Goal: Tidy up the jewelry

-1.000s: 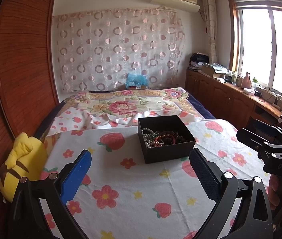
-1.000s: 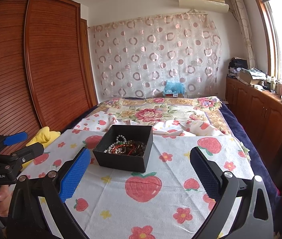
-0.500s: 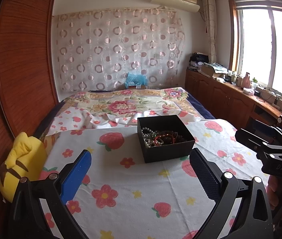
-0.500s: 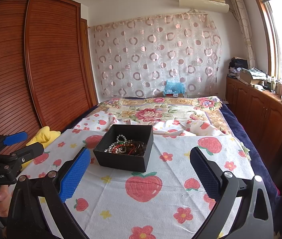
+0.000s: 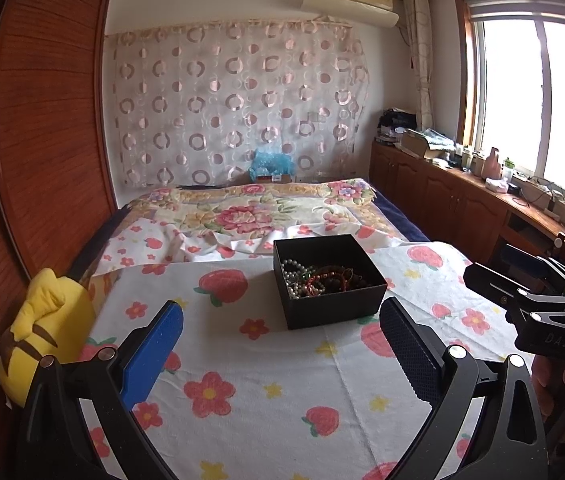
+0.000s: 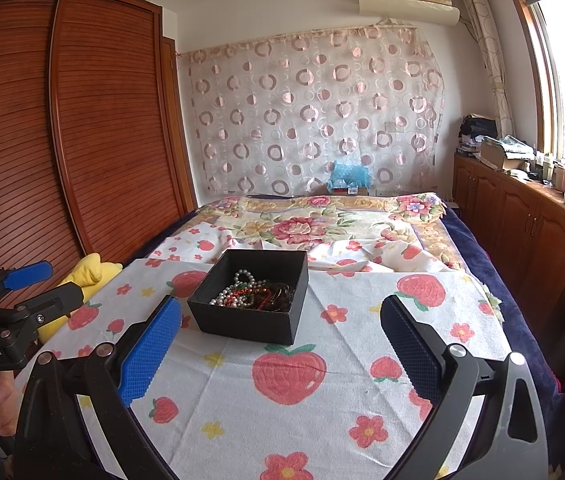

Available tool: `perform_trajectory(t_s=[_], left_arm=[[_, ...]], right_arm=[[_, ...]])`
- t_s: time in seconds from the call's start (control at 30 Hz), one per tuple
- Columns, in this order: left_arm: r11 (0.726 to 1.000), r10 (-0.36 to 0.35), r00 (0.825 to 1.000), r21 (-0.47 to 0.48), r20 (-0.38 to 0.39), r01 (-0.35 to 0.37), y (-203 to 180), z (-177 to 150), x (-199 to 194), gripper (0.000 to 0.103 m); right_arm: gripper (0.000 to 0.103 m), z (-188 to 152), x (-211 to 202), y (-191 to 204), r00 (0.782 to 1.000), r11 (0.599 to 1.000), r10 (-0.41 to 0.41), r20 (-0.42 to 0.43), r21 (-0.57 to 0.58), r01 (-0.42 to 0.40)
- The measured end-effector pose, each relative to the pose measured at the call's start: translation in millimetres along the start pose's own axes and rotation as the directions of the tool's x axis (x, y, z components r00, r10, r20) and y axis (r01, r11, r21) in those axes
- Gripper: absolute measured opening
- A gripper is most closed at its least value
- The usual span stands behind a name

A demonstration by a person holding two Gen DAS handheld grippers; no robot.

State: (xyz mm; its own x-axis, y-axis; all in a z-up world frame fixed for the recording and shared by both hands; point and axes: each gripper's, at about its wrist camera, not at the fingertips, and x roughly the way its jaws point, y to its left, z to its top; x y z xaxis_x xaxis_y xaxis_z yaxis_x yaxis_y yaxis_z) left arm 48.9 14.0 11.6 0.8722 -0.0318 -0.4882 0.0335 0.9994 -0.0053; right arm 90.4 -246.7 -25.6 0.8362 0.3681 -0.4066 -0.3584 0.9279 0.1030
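Note:
A black open box [image 5: 334, 312] stands on the strawberry-print cloth on the bed; it also shows in the right wrist view [image 6: 242, 322]. Inside lies tangled jewelry [image 5: 316, 278]: a pearl strand [image 6: 230, 294] with red and dark bead bracelets. My left gripper [image 5: 282, 336] is open and empty, held above the cloth short of the box. My right gripper [image 6: 282, 332] is open and empty, also short of the box. Each gripper shows at the edge of the other's view, the right one [image 5: 522, 280] and the left one [image 6: 38, 284].
A yellow plush toy [image 5: 48, 332] lies at the bed's left edge by the wooden wardrobe [image 6: 82, 120]. A floral blanket [image 5: 250, 212] covers the far bed. Wooden cabinets [image 6: 522, 220] with clutter run under the window at right.
Both grippers stay open and nearly still. The box sits very slightly farther up in the views; nothing was taken or let go.

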Motion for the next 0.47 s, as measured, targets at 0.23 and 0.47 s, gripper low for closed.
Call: perform_trajectory(t_s=[0.23, 0.47], left_arm=[[1.000, -0.001, 1.000, 0.001, 0.003, 0.001, -1.1, 1.6, -0.6, 0.095], [1.000, -0.001, 1.000, 0.000, 0.005, 0.001, -2.5, 3.1, -1.6, 0.095]], right_arm=[[0.100, -0.4, -0.6, 0.0, 1.000, 1.000, 0.001, 0.000, 0.001, -0.001], [0.100, -0.1, -0.7, 0.0, 1.000, 1.000, 0.001, 0.000, 0.000, -0.001]])
